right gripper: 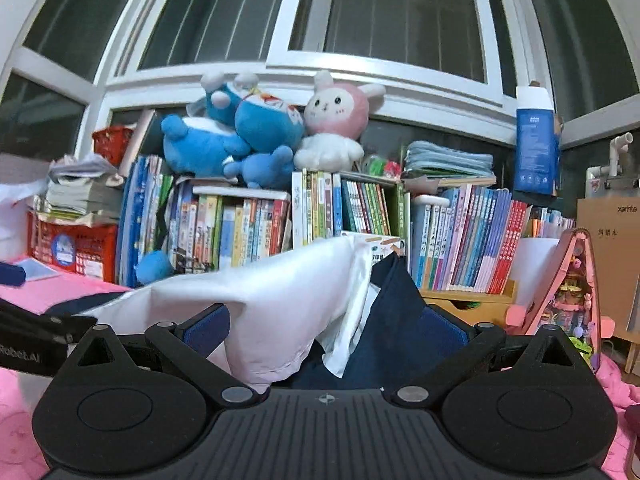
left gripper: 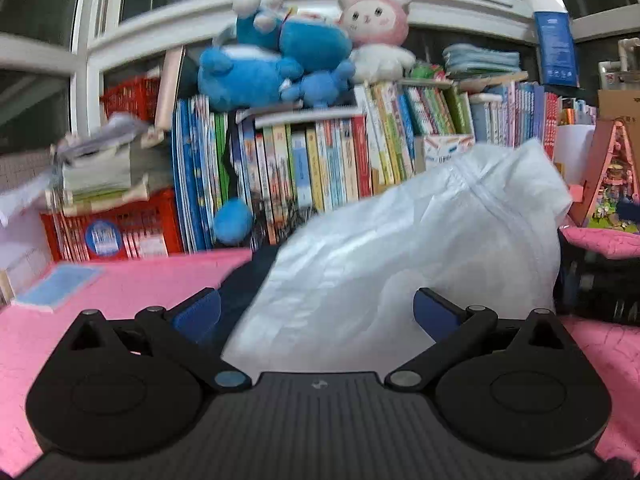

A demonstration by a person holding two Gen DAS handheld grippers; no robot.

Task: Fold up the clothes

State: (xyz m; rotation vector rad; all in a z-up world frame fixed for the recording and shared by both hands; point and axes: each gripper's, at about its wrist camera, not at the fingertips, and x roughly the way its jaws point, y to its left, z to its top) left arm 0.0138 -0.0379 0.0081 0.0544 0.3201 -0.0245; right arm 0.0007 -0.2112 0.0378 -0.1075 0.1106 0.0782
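A white garment with a dark navy part is lifted above the pink bedspread. In the left wrist view my left gripper has its blue-padded fingers spread wide, with white cloth lying between them; the jaws stand open. In the right wrist view the same white cloth and navy cloth drape between the fingers of my right gripper, whose jaws also stand wide apart. The cloth hides the fingertips.
A bookshelf full of books stands behind the bed, with blue and pink plush toys on top. A red crate is at left, a pink toy house at right. Part of the other gripper shows at left.
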